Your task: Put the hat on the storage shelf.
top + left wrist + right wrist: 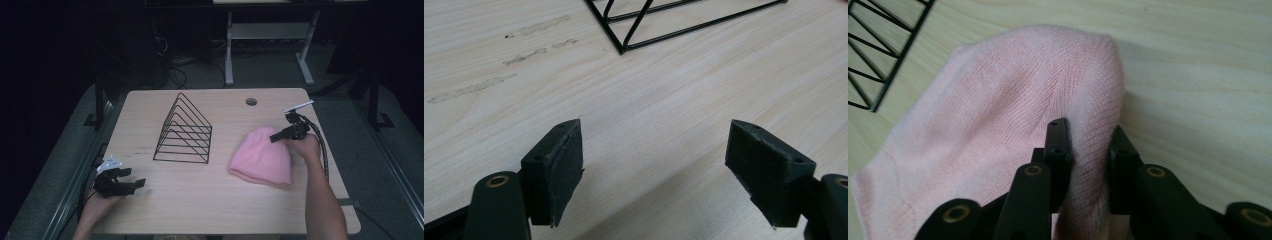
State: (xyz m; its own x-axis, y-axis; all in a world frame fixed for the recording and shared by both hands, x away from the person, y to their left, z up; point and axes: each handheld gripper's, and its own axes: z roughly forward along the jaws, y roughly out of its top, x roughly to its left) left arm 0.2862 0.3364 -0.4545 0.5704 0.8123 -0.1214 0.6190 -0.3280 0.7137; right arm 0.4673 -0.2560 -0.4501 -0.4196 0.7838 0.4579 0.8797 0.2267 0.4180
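A pink knit hat (pixel 262 156) lies flat on the right half of the wooden table (pixel 220 210). My right gripper (pixel 276 136) sits at the hat's far right edge, and in the right gripper view its jaws pinch a fold of the pink hat (pixel 998 125) between the pads (pixel 1060 145), so the right gripper (pixel 1089 150) is shut on the fabric. At the table's near left corner my left gripper (pixel 136 181) rests low over the wood. The left gripper (pixel 656 165) stands wide open with bare table between its pads (pixel 564 160).
A black wire file rack (pixel 184 131) stands in the middle of the table, its corner (pixel 624 47) just ahead of the left gripper. A round cable hole (pixel 251 101) sits at the far edge. A white desk frame (pixel 270 45) stands beyond the table.
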